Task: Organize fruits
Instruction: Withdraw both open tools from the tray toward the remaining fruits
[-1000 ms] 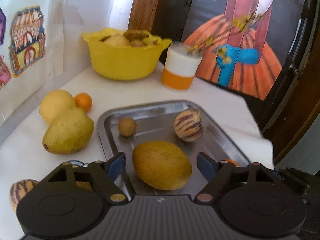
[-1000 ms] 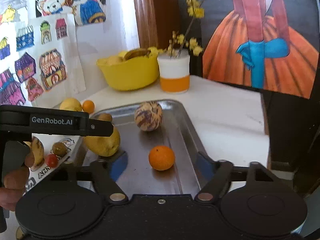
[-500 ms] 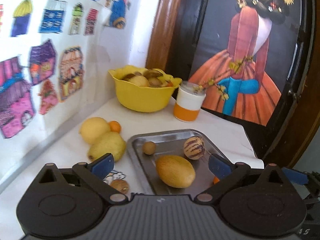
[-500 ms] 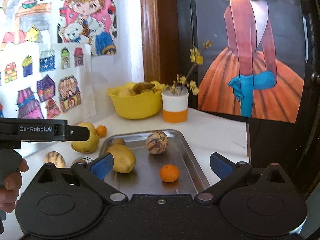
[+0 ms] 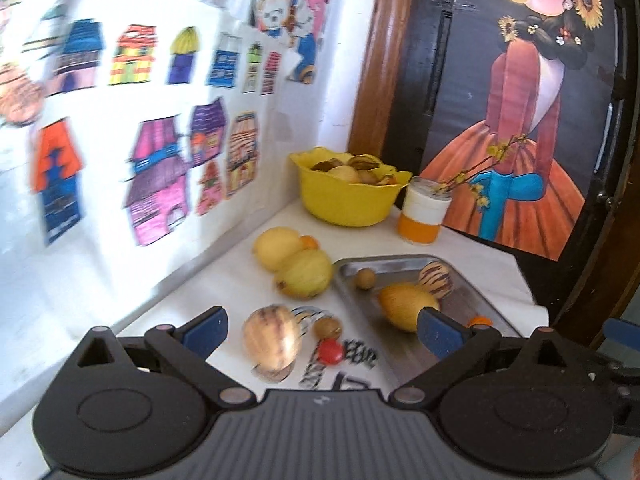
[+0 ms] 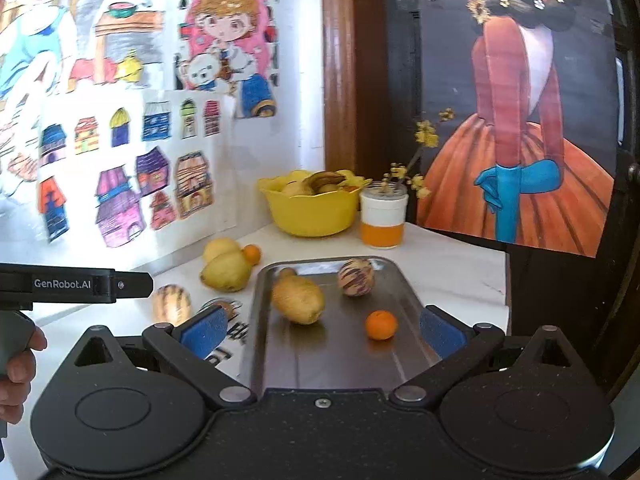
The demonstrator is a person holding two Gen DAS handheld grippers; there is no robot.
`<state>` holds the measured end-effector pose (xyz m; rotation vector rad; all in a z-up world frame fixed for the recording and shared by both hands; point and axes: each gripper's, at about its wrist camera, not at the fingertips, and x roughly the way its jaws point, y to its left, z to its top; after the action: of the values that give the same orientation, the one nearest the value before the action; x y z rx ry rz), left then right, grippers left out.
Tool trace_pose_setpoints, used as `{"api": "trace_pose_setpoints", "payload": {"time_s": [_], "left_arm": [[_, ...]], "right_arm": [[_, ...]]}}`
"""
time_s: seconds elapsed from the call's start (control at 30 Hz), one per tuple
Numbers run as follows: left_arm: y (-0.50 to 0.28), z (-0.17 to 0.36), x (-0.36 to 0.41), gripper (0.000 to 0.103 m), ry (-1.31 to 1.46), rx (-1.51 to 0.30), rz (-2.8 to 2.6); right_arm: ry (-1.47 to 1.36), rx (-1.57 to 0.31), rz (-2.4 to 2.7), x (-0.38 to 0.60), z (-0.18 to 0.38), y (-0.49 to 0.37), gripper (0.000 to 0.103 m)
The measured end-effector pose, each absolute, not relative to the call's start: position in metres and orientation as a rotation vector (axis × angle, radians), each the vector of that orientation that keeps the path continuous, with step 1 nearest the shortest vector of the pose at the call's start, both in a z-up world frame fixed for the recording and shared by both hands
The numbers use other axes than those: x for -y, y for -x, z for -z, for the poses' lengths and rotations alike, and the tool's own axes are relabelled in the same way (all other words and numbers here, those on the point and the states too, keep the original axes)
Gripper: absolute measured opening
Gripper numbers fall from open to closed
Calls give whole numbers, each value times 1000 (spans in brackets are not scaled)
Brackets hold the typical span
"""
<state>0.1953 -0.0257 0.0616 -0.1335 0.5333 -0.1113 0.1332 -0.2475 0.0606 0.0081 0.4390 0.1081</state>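
Note:
A metal tray [image 6: 396, 276] [image 5: 472, 300] holds a yellow melon [image 6: 298, 300] [image 5: 408, 306], a striped pepino [image 6: 356, 278] [image 5: 436, 280], a small orange [image 6: 381, 325] and a small brown fruit [image 5: 365, 279]. On the white table left of it lie a mango [image 5: 306, 278] [image 6: 226, 272], a yellow round fruit [image 5: 276, 248], a small orange [image 6: 252, 254], another striped pepino [image 5: 272, 338] [image 6: 172, 302], a brown kiwi [image 5: 327, 327] and a red cherry tomato [image 5: 330, 352]. My left gripper [image 5: 318, 330] is open and empty above the table's near left. My right gripper [image 6: 322, 328] is open and empty above the tray's near end.
A yellow bowl [image 5: 344, 196] [image 6: 312, 210] of fruit and a white-and-orange cup [image 5: 424, 216] [image 6: 383, 220] with yellow sprigs stand at the back. A wall with drawings runs along the left. A dark painted door stands behind. The table edge drops off at the right.
Both grippers have pulled back and up from the tray, so more of the table and wall shows. The left gripper has swung left over the loose fruits. No fruit moved.

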Motion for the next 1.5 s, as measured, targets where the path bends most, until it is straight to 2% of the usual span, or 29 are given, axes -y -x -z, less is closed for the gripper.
{"api": "trace_pose_setpoints", "payload": {"time_s": [0.3,0.63,0.97,1.5], "left_arm": [[-153,-49,-10,103,141,-567,41],[-126,-29,-45,103,152,-639,-26],[-129,-17,-72,103,164,-699,-80],[-159,-12,-63,103,132,-702,-40]], "right_arm": [[33,-485,-190,211,-58,-106,102],[68,-625,-264,173,-35,-94,102],[101,-692,-281,155,-23,-103,102],[155,-710,-299,148,-11,-145,102]]}}
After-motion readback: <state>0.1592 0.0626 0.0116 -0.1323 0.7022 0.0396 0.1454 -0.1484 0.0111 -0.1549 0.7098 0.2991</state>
